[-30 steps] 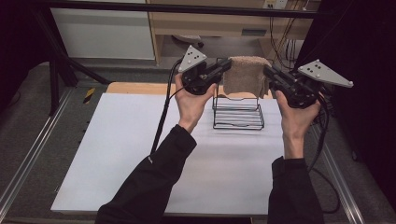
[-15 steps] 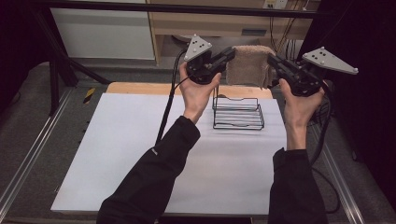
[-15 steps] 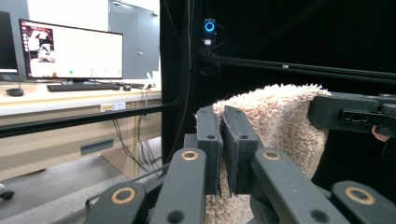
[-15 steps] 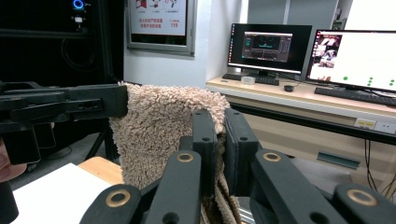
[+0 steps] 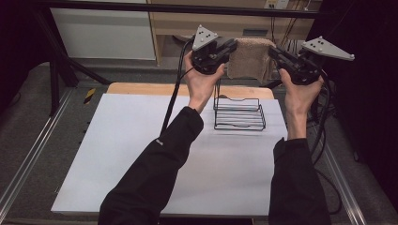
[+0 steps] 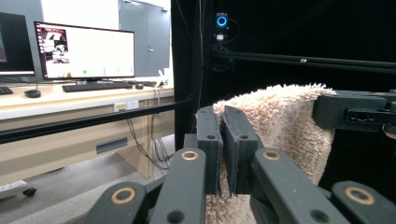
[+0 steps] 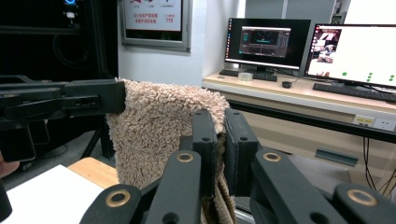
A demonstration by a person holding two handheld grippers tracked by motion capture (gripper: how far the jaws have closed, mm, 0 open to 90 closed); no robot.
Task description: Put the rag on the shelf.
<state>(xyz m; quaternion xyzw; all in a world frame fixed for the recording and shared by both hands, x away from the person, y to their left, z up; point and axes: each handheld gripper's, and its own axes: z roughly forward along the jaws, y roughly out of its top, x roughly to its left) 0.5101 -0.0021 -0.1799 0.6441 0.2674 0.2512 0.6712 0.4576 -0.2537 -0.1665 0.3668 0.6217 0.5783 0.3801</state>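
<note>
Left gripper (image 6: 223, 140) pinches one top corner of the fluffy beige terry towel (image 5: 249, 58), jaws pressed tight on the pile, and the right gripper (image 7: 221, 140) clamps the opposite corner the same way. The cloth hangs stretched between them, above the black wire rack (image 5: 238, 112) on the white table (image 5: 117, 154).

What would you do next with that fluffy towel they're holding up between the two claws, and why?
Probably lower it, kept level, toward the wire rack. The left gripper and the right gripper are each shut on a top corner of the beige towel, which hangs stretched between them in the air above and behind the rack. The rack stands bare on the white table, so it looks like the nearest place to drape it.
</note>
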